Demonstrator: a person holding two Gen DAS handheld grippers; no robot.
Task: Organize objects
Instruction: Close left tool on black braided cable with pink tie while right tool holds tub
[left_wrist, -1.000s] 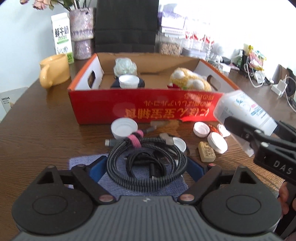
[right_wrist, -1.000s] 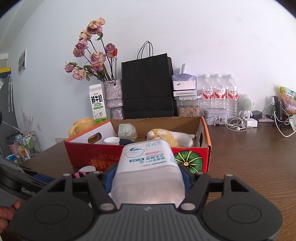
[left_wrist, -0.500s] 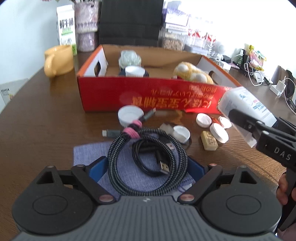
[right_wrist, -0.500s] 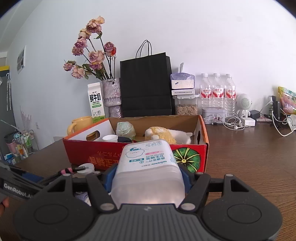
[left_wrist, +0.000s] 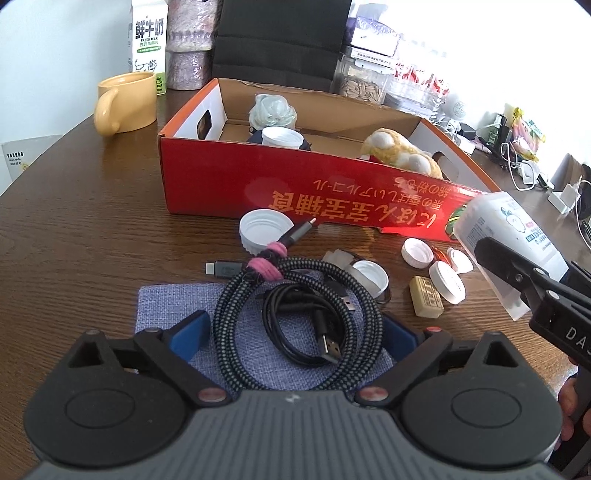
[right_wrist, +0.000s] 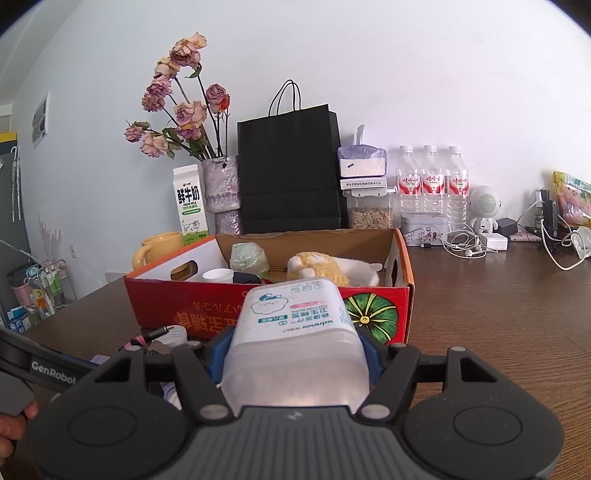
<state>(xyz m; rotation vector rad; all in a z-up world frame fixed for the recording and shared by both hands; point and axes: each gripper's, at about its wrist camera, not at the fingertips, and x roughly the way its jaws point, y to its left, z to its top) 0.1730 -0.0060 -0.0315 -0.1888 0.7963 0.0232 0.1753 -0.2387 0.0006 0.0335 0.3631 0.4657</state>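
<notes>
White "FRESH MILK" carton (left_wrist: 147, 37)

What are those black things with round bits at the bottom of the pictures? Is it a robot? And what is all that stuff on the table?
It is not a robot. A person holds a grabbing tool in each hand, like big tongs with two fingers, and a small camera sits on each tool, looking forward along its fingers. So one picture is what the left tool sees and the other is what the right tool sees.

The left gripper has a bundle of cables between its blue fingers, over a blue cloth on the brown table. Whether it squeezes them I cannot tell. Around the cables lie white bottle caps and a small eraser.

The right gripper squeezes a white plastic container. In front stands a red cardboard box with a yellow plush toy inside. Behind it are a yellow mug and a milk carton.
</notes>
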